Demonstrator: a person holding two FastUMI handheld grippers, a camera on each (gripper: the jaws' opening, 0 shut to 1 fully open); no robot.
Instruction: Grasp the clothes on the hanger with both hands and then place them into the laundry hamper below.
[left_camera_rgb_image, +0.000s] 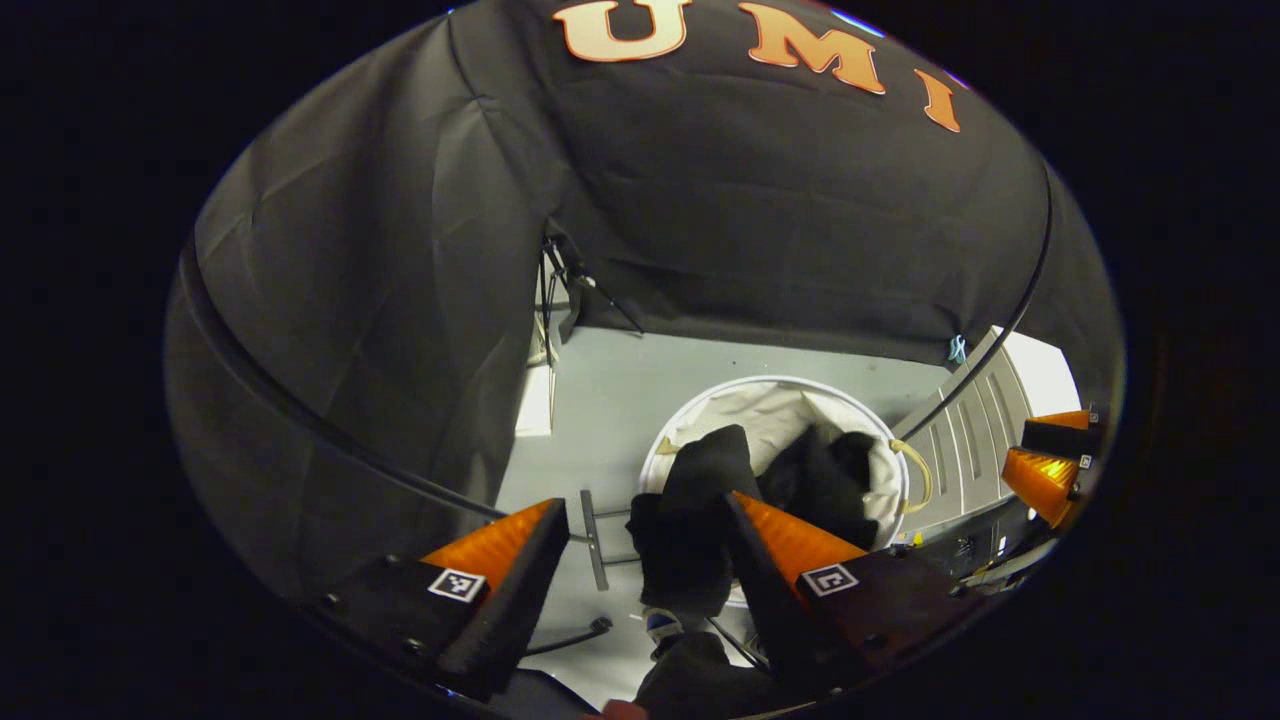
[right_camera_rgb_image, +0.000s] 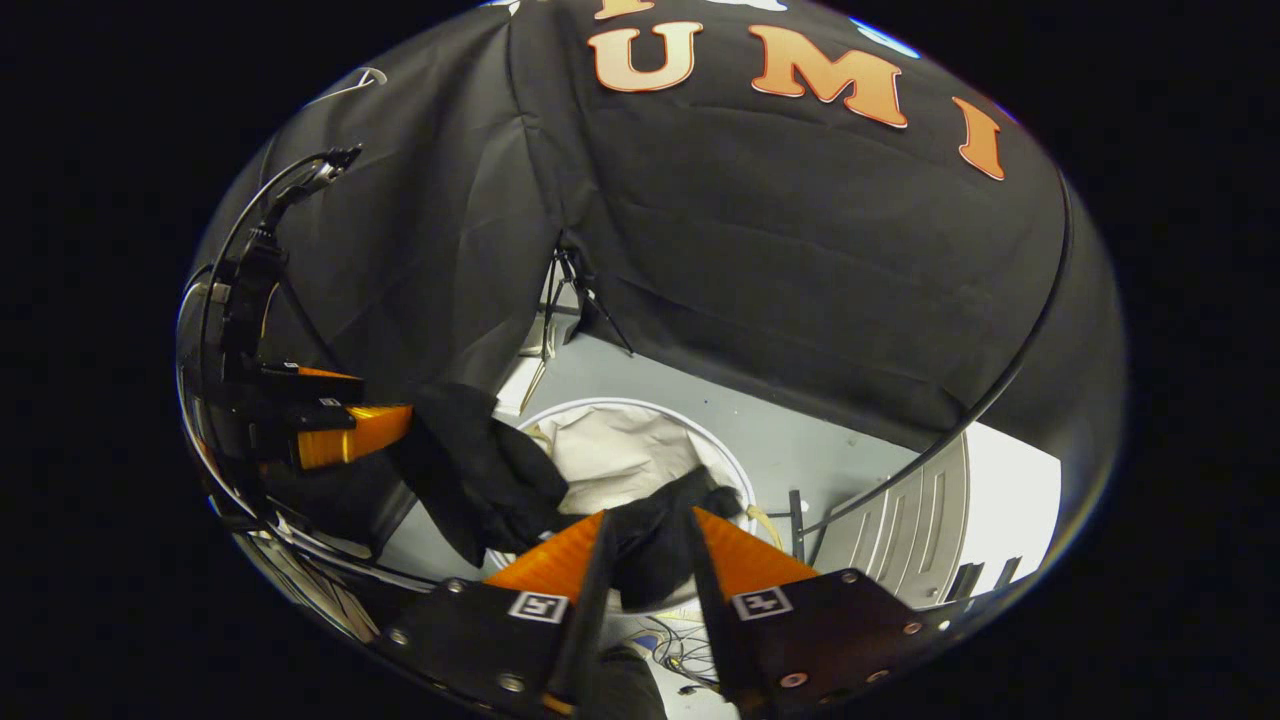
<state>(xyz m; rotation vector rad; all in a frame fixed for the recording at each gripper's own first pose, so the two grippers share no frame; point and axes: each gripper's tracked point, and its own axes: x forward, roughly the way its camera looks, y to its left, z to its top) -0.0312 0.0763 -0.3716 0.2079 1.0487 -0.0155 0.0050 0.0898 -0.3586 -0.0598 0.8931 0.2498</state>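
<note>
A black garment (left_camera_rgb_image: 690, 520) hangs over the round white laundry hamper (left_camera_rgb_image: 770, 380), and part of it lies inside against the pale liner. My left gripper (left_camera_rgb_image: 643, 500) stands open wide; the cloth rests along its right finger only. My right gripper (left_camera_rgb_image: 1050, 470) shows at the far right edge. In the right gripper view, my right gripper (right_camera_rgb_image: 648, 513) is shut on a bunch of the black garment (right_camera_rgb_image: 650, 545) above the hamper (right_camera_rgb_image: 640, 403). The cloth stretches left to the left gripper (right_camera_rgb_image: 350, 435), where a fold droops.
The hamper stands on a grey floor (left_camera_rgb_image: 620, 400). A white slatted panel (left_camera_rgb_image: 960, 440) is just right of it. A thin black bar (left_camera_rgb_image: 593, 540) and cables lie on the floor near the hamper. Tripod legs (left_camera_rgb_image: 560, 290) stand in the corner of the black cloth wall.
</note>
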